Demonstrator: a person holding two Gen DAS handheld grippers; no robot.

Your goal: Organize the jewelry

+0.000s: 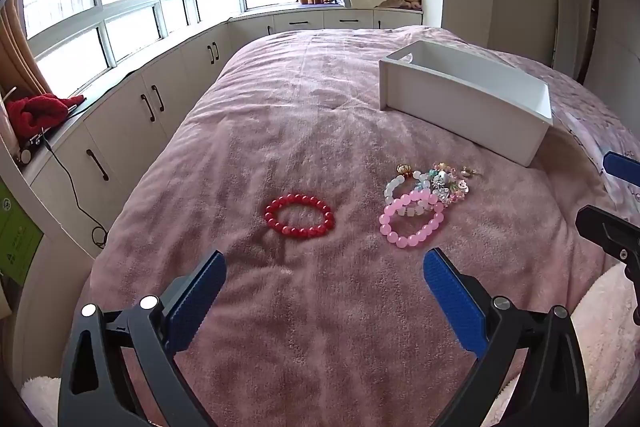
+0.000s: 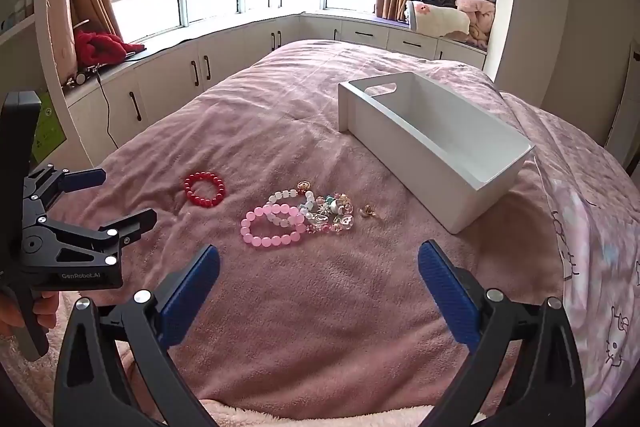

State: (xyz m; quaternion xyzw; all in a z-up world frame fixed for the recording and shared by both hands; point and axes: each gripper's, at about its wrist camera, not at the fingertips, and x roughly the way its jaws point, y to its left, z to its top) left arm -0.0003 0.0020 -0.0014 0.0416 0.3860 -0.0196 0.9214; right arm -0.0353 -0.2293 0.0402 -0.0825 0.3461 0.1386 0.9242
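A red bead bracelet [image 1: 299, 215] lies on the pink blanket, just ahead of my left gripper [image 1: 324, 267], which is open and empty. To its right a pink bead bracelet [image 1: 412, 223] overlaps a white bead bracelet [image 1: 394, 185] and a heap of small charms [image 1: 444, 183]. In the right wrist view my right gripper [image 2: 319, 259] is open and empty, short of the pink bracelet [image 2: 272, 226]; the red bracelet [image 2: 204, 189] is farther left. A small gold piece [image 2: 369, 212] lies apart to the right. The white open box [image 2: 436, 143] stands behind the jewelry.
The bed's pink blanket [image 1: 304, 131] fills the middle. White window cabinets [image 1: 132, 115] run along the left and back, with a red cloth [image 1: 38, 111] and a cable on top. Folded bedding [image 2: 452, 11] is piled at the back right. The left gripper also shows at the left of the right wrist view [image 2: 120, 199].
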